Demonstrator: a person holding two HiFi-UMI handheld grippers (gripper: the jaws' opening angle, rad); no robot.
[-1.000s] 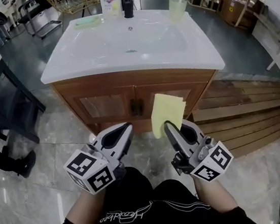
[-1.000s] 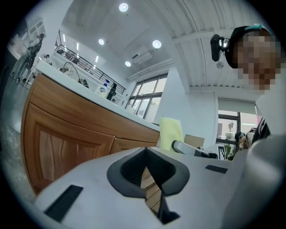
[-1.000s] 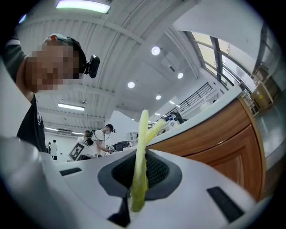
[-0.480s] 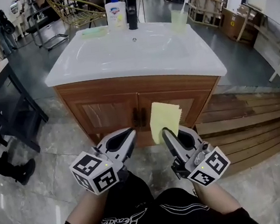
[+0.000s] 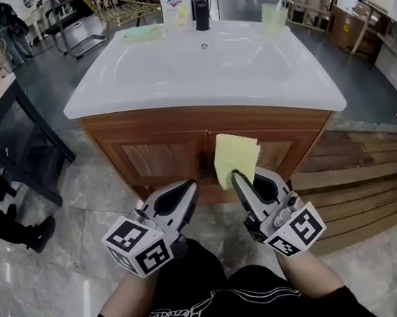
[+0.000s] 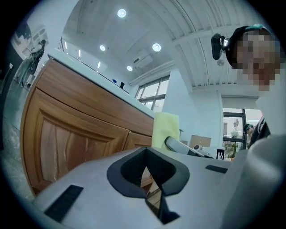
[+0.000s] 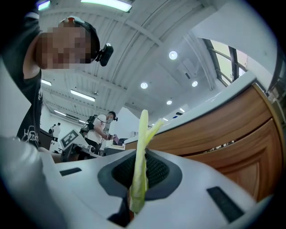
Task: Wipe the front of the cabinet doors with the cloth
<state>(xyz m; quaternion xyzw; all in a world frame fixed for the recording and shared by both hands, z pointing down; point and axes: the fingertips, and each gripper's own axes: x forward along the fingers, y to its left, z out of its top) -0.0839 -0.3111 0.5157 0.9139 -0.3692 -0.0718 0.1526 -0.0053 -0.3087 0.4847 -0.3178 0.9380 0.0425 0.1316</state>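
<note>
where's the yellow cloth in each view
Head view: cloth just right of centre, in front of the right door.
Left gripper view: near centre, upright beyond the grey jaws.
Right gripper view: centre, edge-on, pinched between the jaws.
Shared landmark: the wooden cabinet.

My left tongs sit low, pressed together — empty. My right tongs, just beside them, pinch the cloth upright.

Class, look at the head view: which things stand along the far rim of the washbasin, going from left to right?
flat green dish → white soap bottle → black tap → pale green cup
</note>
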